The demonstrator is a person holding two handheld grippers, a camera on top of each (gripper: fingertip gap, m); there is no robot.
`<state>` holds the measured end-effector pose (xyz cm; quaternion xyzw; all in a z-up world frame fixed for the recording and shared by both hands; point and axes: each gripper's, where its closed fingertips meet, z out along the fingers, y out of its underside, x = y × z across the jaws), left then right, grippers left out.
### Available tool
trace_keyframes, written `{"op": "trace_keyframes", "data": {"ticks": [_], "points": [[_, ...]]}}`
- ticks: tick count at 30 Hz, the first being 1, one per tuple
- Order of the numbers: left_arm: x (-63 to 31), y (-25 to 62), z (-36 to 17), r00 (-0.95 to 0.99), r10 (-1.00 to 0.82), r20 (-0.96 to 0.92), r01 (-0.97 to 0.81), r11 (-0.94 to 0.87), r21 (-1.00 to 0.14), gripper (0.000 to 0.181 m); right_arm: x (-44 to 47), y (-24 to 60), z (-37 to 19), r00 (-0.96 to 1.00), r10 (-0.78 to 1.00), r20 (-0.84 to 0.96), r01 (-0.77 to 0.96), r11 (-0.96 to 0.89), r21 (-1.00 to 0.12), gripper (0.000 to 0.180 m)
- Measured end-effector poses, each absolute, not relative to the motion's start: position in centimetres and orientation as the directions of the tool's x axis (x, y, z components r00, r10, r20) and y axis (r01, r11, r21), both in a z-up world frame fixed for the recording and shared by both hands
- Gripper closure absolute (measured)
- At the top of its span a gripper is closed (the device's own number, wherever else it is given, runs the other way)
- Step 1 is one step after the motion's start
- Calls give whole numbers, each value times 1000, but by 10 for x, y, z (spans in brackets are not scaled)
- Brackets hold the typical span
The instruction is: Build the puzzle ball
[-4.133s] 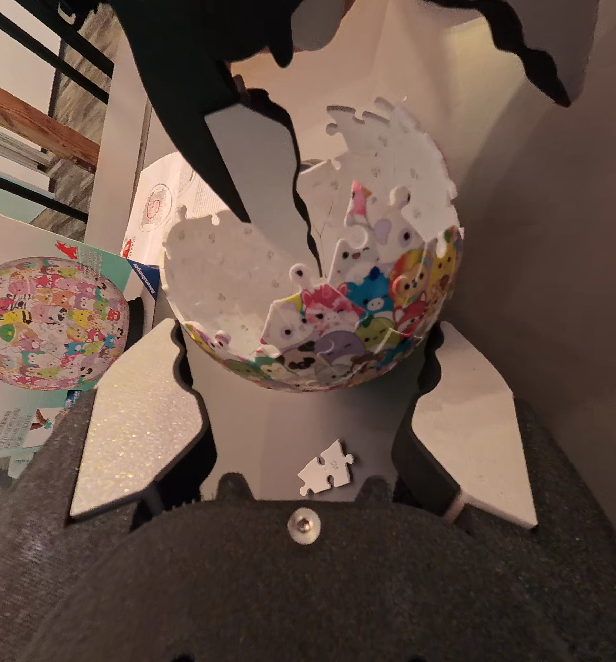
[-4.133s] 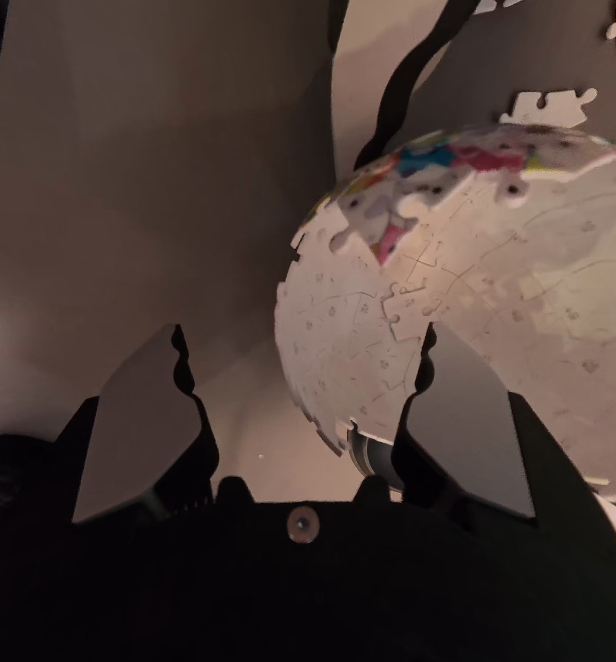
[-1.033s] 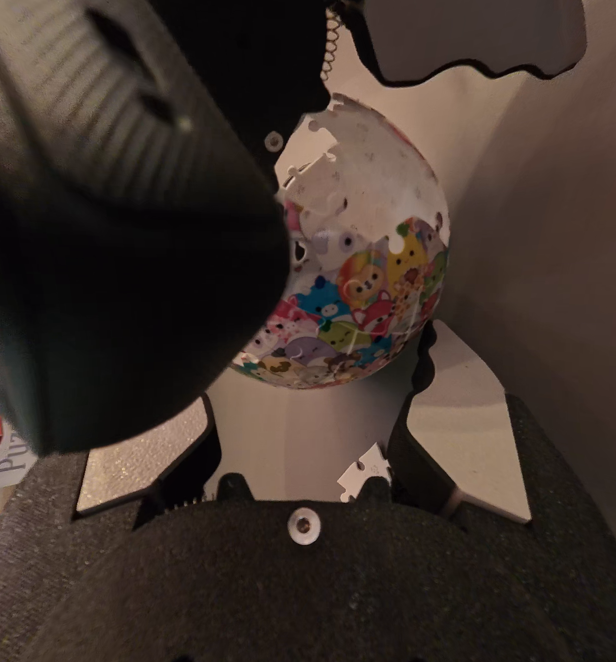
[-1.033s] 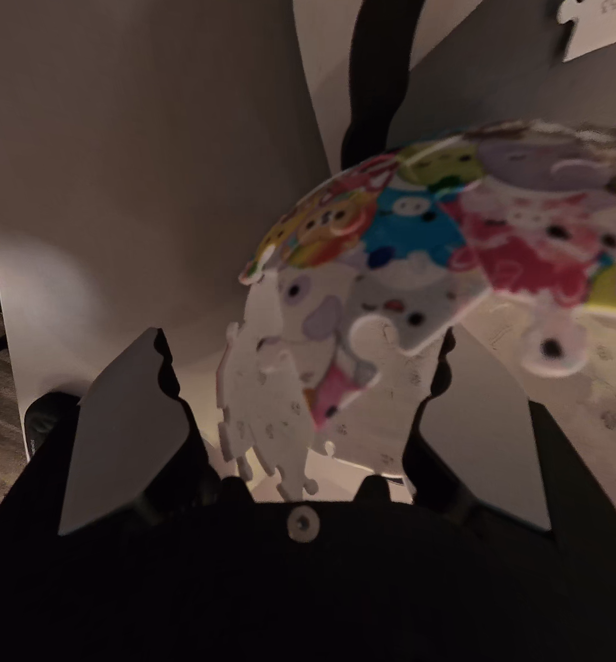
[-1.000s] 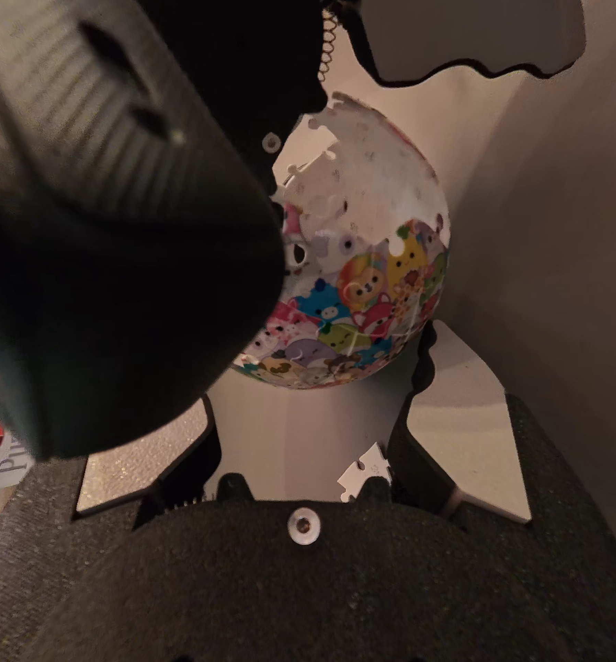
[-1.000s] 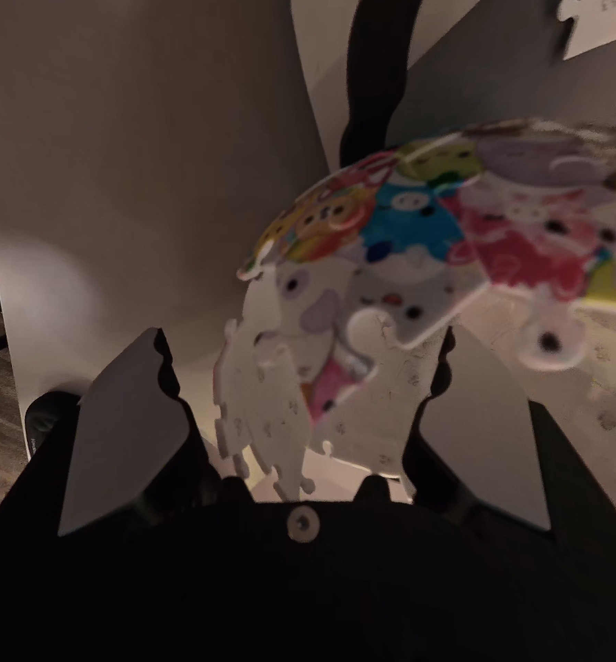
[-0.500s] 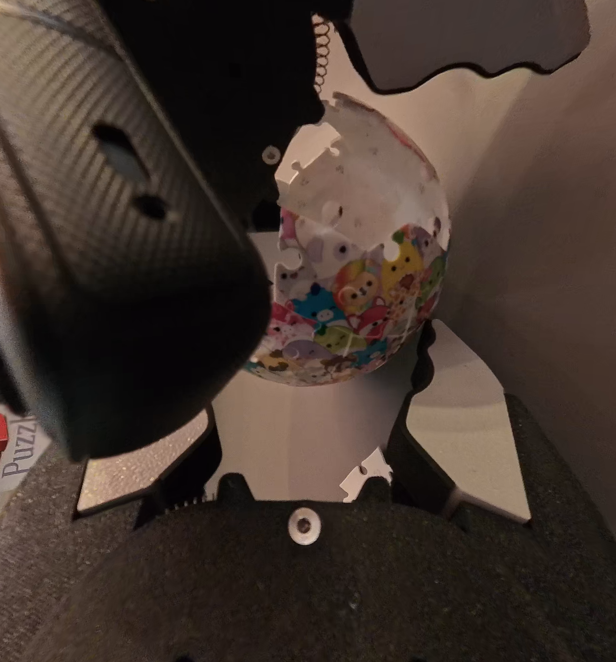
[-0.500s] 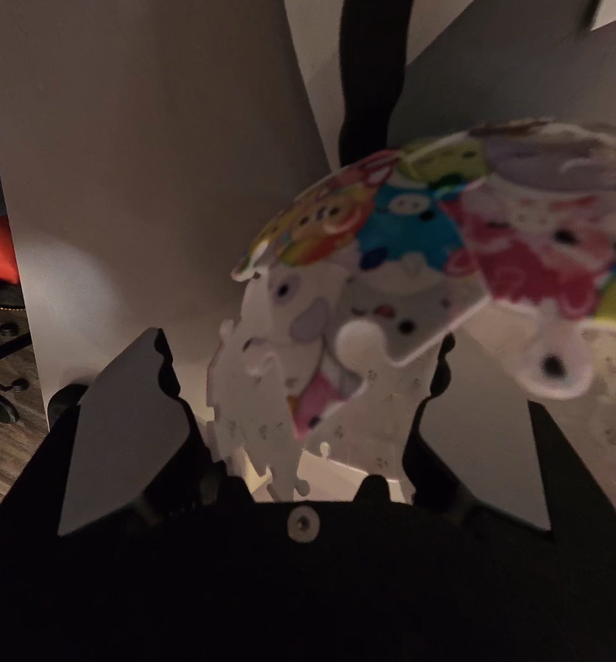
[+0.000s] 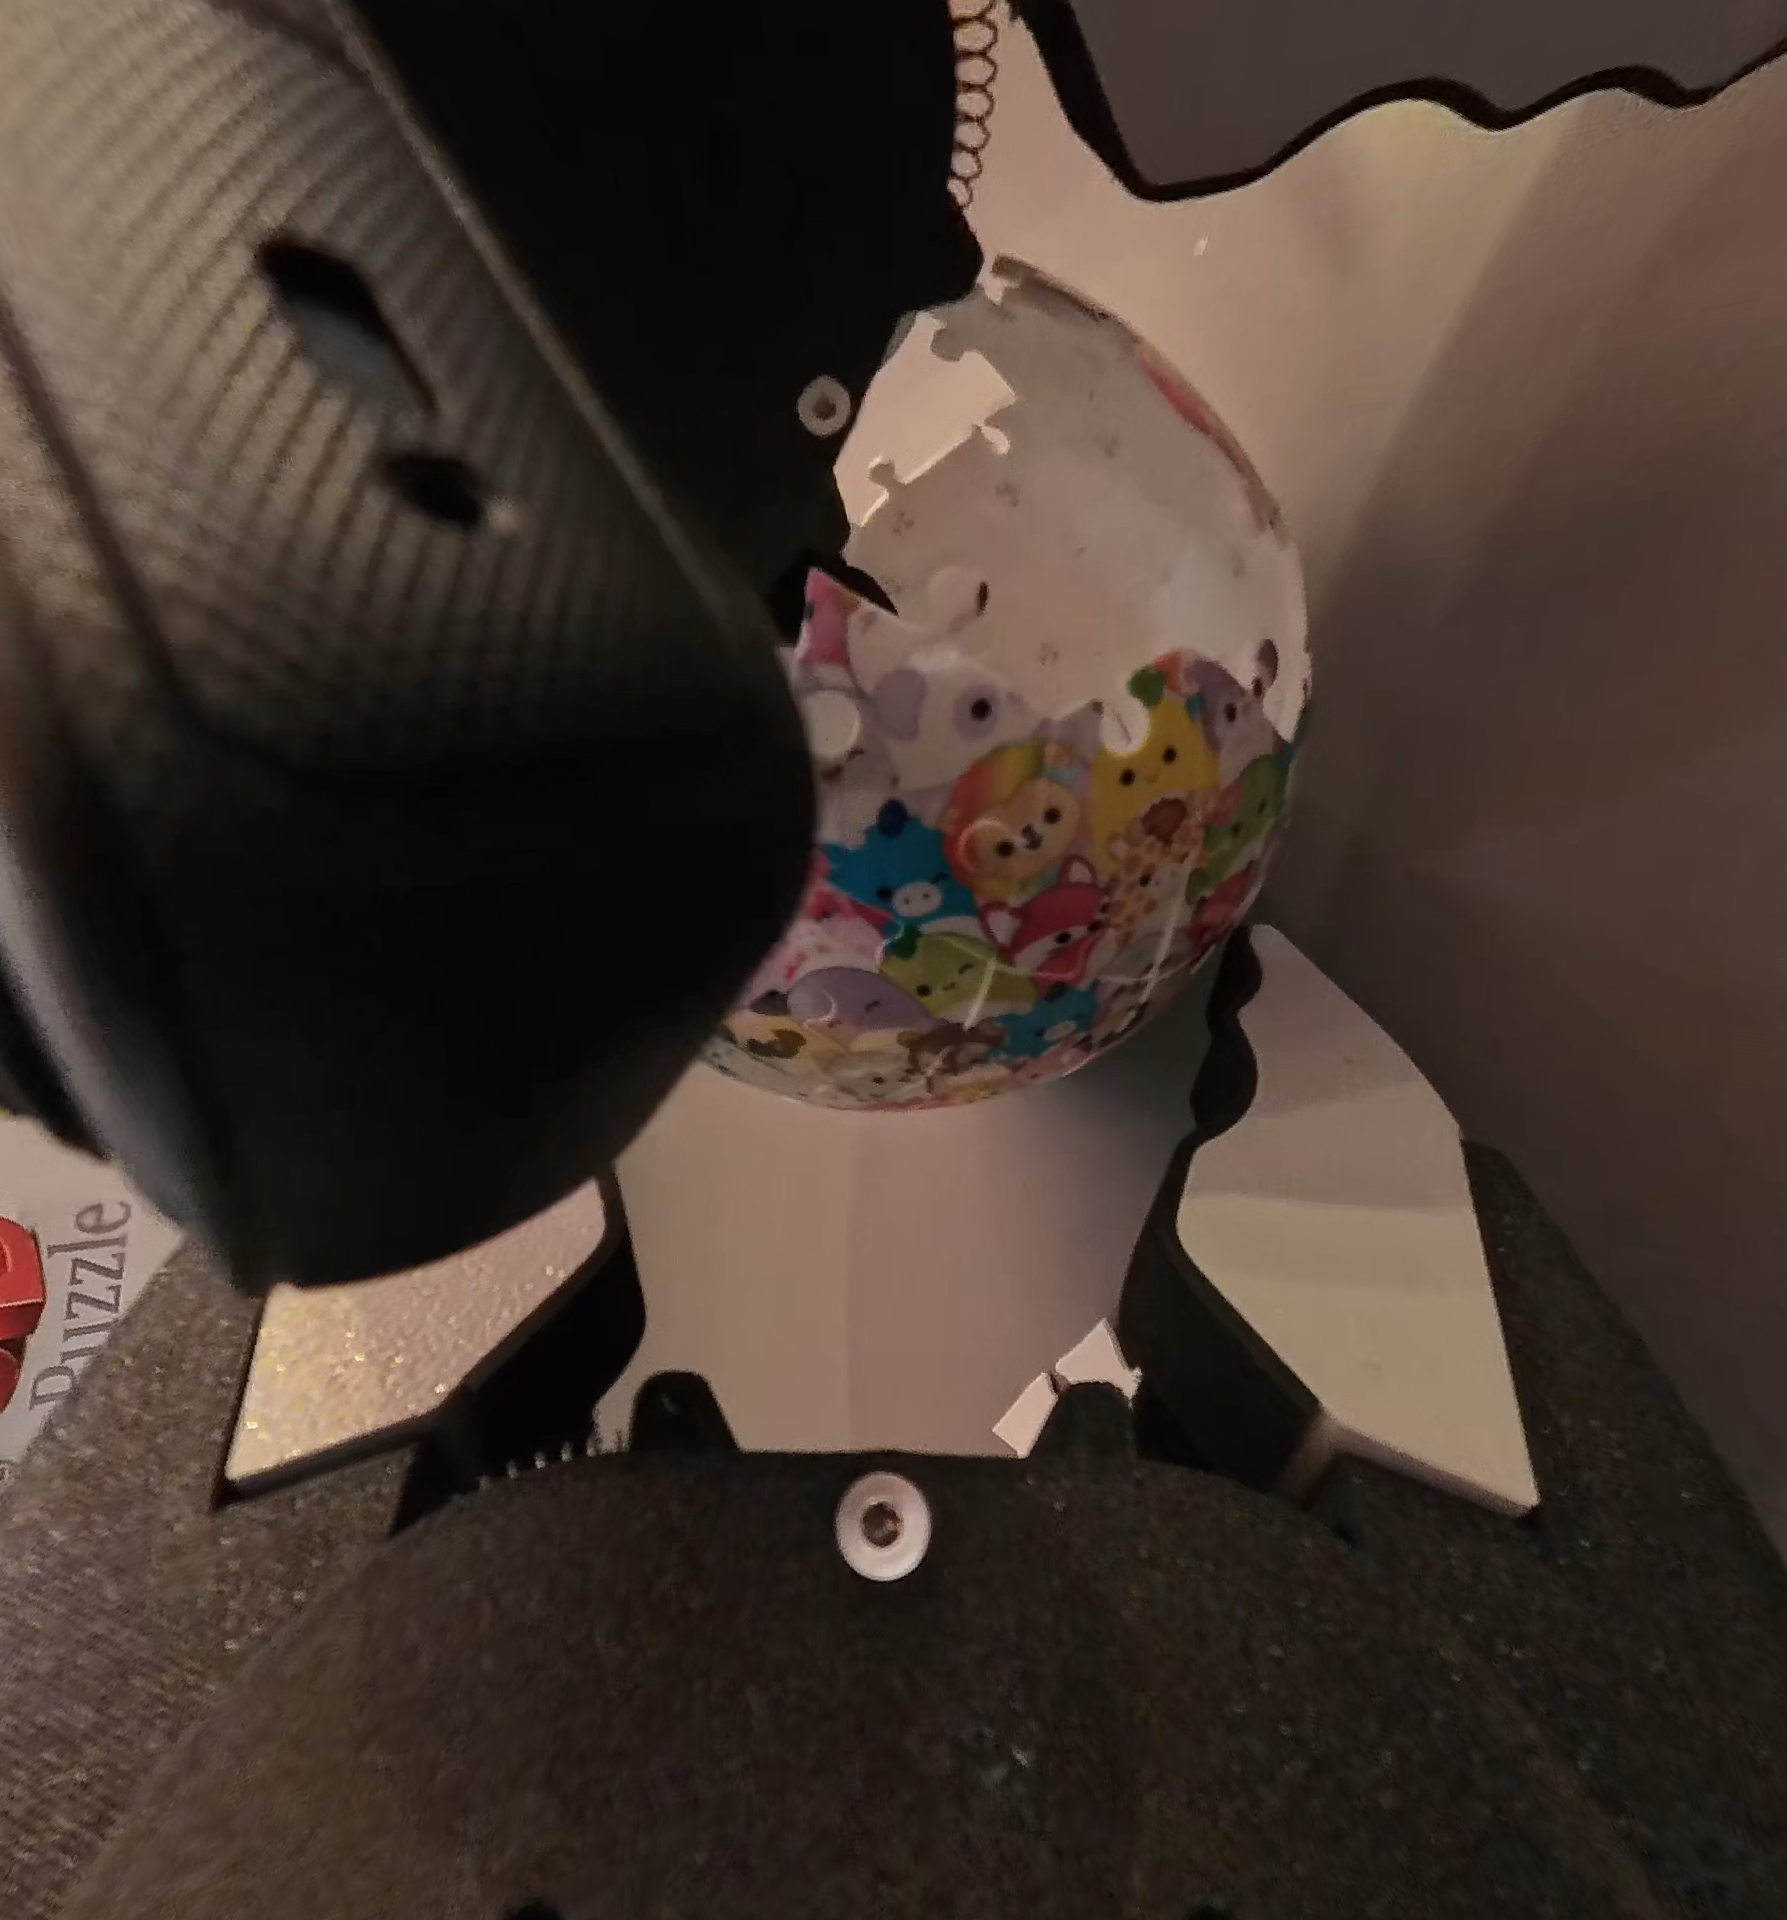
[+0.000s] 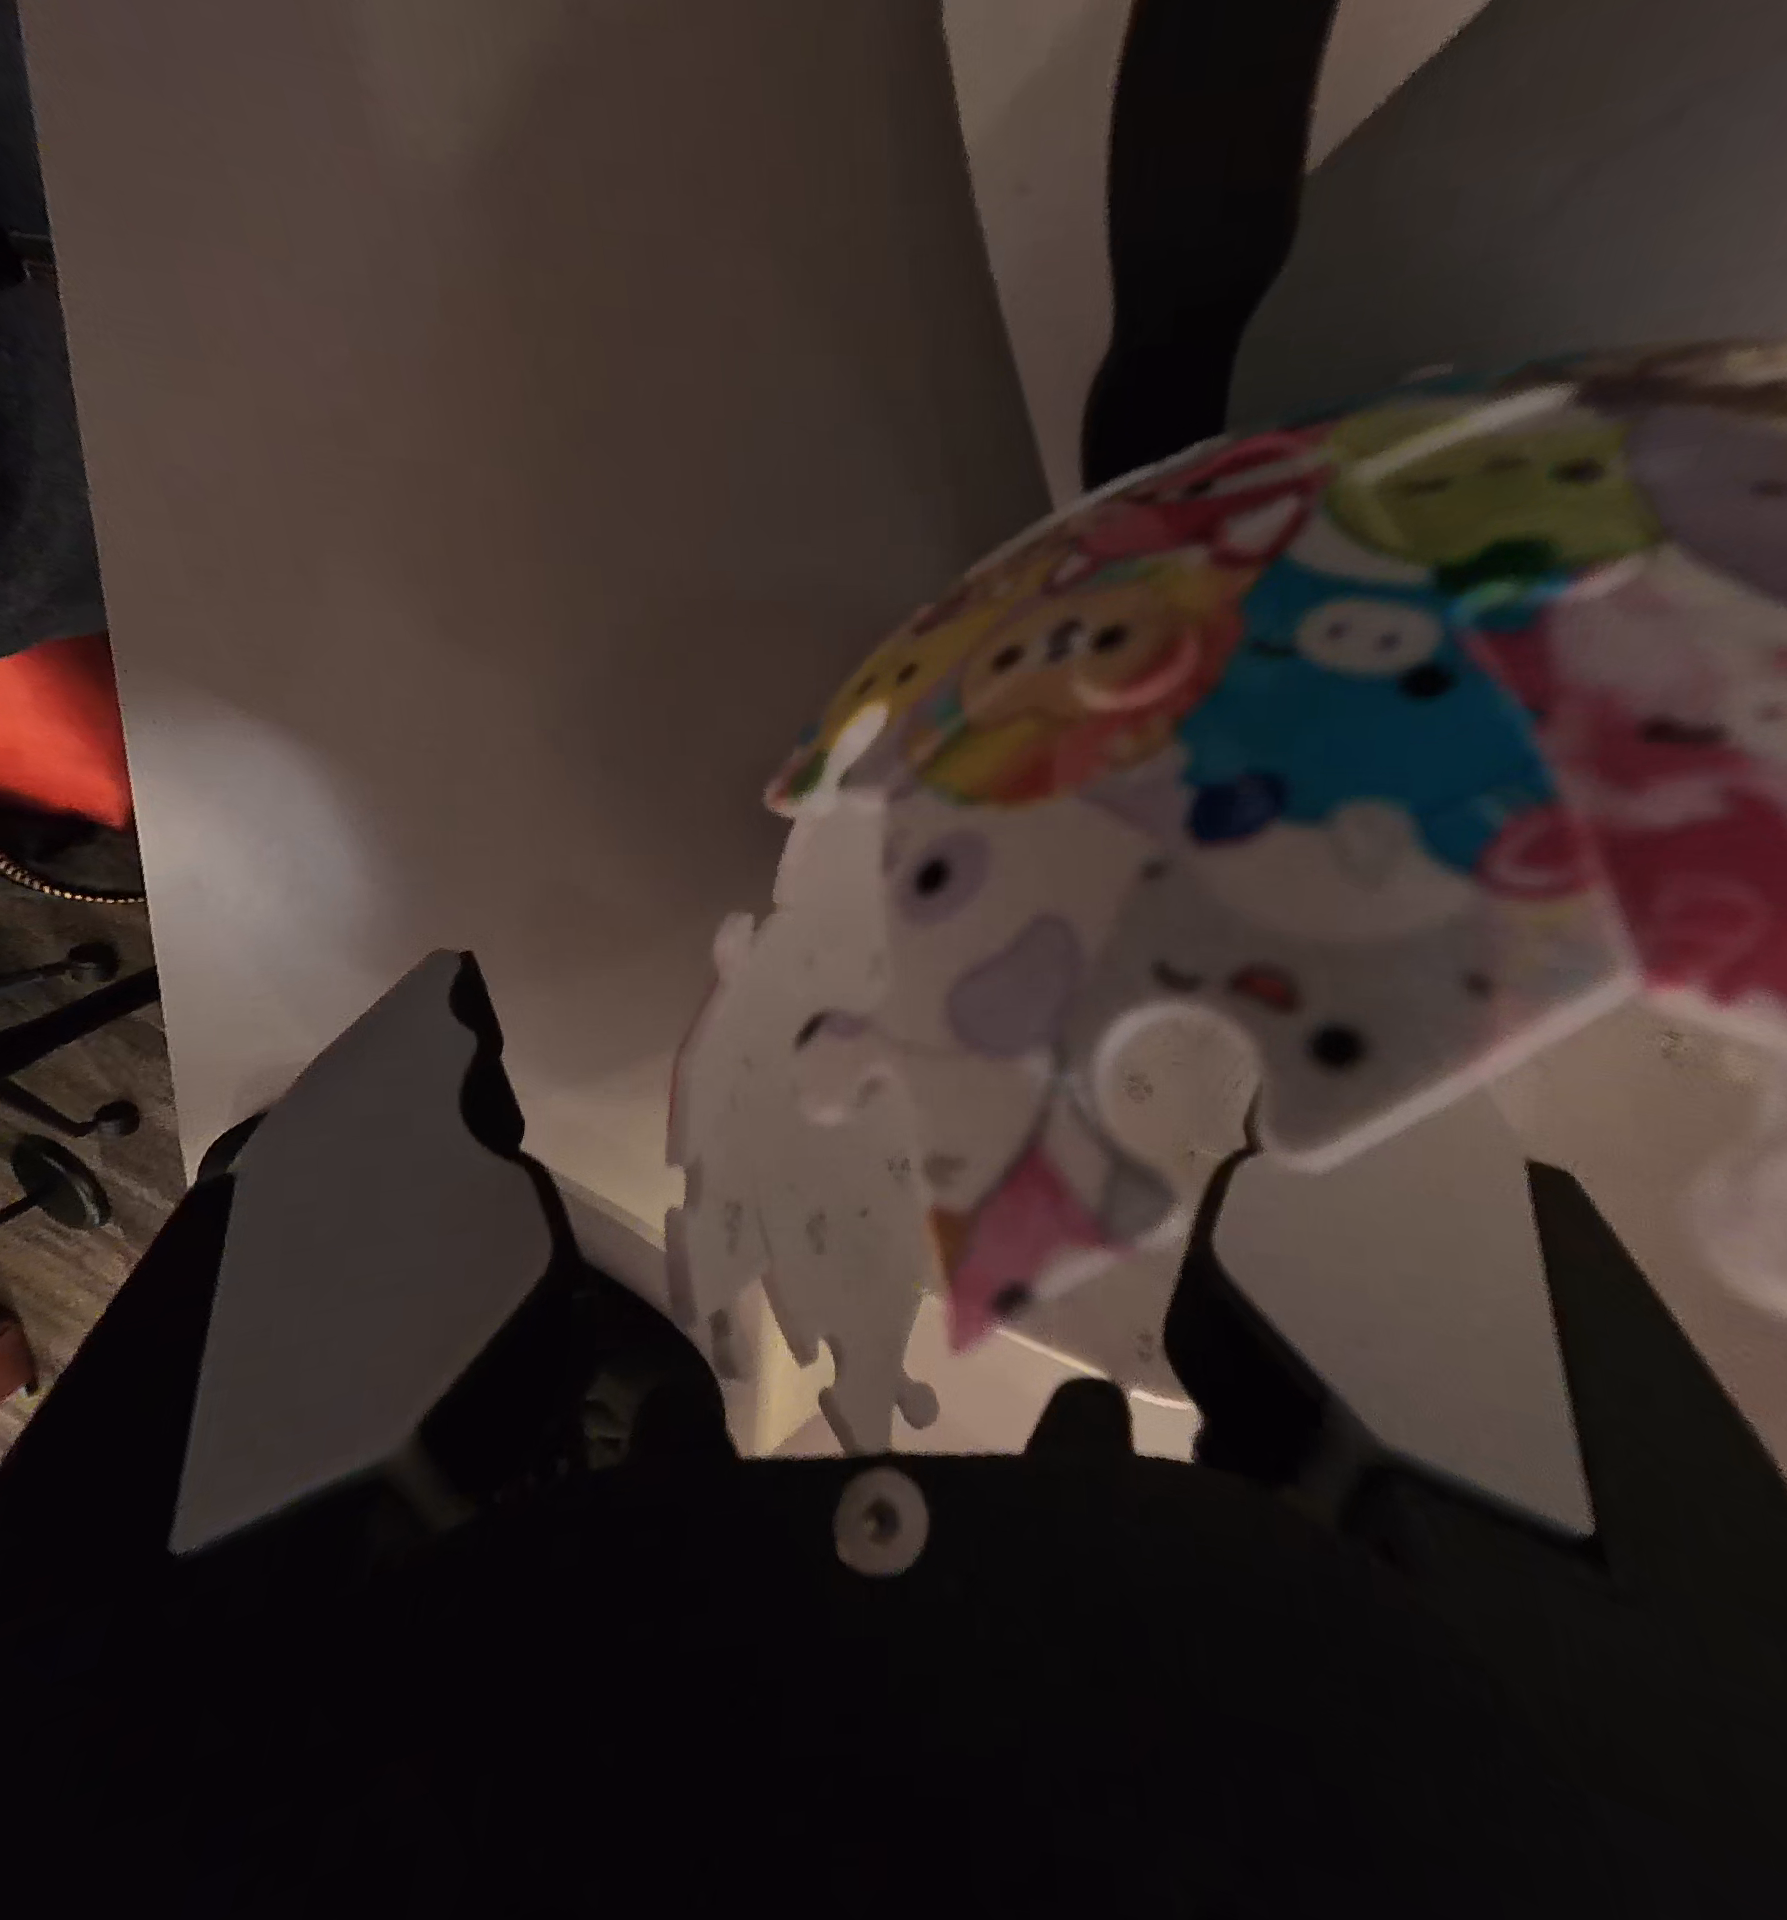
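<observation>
The partly built puzzle ball rests on the white table by a wall, its colourful cartoon side low and its white inner shell above. My left gripper is open and empty just in front of it, with its left finger partly hidden. A loose white puzzle piece lies by the base of its right finger. My right gripper is open, and the ball's jagged open rim sits between its fingers. In the left wrist view the right gripper's black body hides the ball's left side.
A puzzle box lies at the lower left. White panels stand close behind and beside the ball. The left gripper's dark finger shows beyond the ball. Wood floor with dark stand legs and an orange object lie past the table's left edge.
The right gripper has come in over the ball, and the ball has turned its opening toward it. In the last second the right gripper edged closer to the rim; the left gripper stayed put.
</observation>
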<state>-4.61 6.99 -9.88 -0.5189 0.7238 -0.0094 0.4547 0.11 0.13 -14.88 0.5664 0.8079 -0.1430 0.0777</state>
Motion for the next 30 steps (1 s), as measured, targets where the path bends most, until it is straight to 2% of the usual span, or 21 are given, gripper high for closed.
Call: {"op": "trace_keyframes", "data": {"ticks": [1, 16, 28, 30], "points": [[-46, 70, -99, -49, -759, -650, -743, 462, -484, 62, 1, 1, -148, -342, 892, -294, 939, 311, -148, 42], [-41, 69, -100, -54, -751, -658, -747, 468, -472, 63, -3, -11, -142, -349, 873, -340, 928, 270, -258, 57], [-41, 68, -100, -52, -750, -659, -744, 469, -475, 63, -9, -18, -137, -330, 861, -387, 925, 213, -316, 60], [-41, 68, -100, -50, -751, -658, -744, 468, -477, 63, -12, -22, -132, -337, 845, -415, 916, 192, -353, 68]]}}
